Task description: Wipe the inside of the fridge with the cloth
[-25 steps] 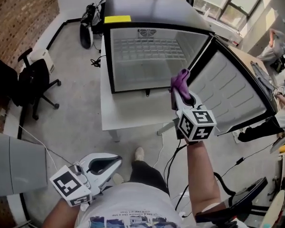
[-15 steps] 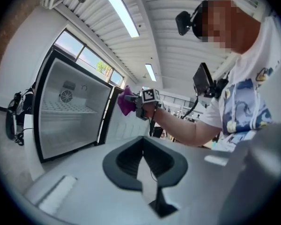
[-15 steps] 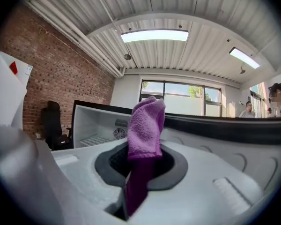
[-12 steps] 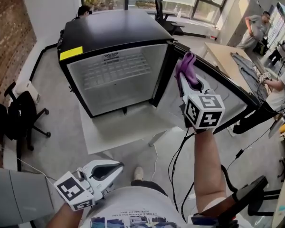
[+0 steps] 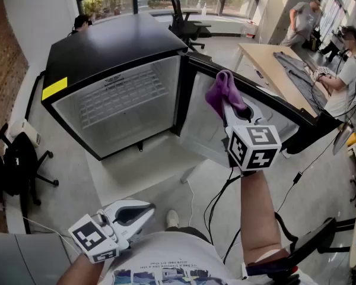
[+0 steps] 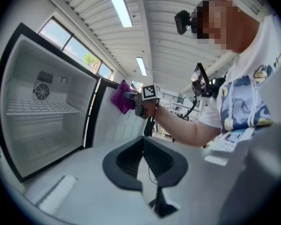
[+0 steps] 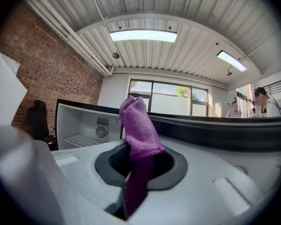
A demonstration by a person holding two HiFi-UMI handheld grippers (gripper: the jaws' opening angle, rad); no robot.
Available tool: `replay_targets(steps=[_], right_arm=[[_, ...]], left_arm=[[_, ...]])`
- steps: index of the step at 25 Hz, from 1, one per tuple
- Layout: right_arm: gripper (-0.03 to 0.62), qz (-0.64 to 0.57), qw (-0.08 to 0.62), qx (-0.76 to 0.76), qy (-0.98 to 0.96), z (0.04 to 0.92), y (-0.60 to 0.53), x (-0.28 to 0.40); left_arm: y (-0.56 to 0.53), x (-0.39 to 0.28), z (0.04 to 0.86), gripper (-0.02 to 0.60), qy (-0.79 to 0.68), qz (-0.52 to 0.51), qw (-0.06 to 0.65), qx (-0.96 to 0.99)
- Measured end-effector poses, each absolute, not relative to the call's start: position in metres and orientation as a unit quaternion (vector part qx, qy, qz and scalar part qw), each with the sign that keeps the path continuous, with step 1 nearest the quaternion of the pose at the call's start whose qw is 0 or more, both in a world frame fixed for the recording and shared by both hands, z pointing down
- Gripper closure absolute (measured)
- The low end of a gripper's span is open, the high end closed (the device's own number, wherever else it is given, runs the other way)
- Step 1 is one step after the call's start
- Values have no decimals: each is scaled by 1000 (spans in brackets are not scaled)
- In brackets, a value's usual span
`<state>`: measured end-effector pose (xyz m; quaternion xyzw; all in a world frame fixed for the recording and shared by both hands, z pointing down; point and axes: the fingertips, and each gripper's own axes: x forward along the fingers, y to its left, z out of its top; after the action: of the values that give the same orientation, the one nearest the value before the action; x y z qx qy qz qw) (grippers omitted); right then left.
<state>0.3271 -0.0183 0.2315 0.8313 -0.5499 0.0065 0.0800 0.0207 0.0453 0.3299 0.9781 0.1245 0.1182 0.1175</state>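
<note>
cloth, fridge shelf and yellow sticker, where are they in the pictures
cloth (image 5: 221,95), head view, middle of the purple bunch.
fridge shelf (image 5: 121,97), head view, middle of the wire rack.
yellow sticker (image 5: 54,88), head view, centre of the label.

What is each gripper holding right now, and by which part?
The right gripper clamps the purple cloth by its lower end; the rest sticks out past the tips. The left gripper holds nothing.
</note>
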Motion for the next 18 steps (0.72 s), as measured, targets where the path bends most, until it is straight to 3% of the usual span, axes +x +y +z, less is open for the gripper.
replay_targets(steps=[18], right_arm=[[540,32,91,917,-388,240,150,370]], left_arm=[[90,49,336,575,248,140,103,953]])
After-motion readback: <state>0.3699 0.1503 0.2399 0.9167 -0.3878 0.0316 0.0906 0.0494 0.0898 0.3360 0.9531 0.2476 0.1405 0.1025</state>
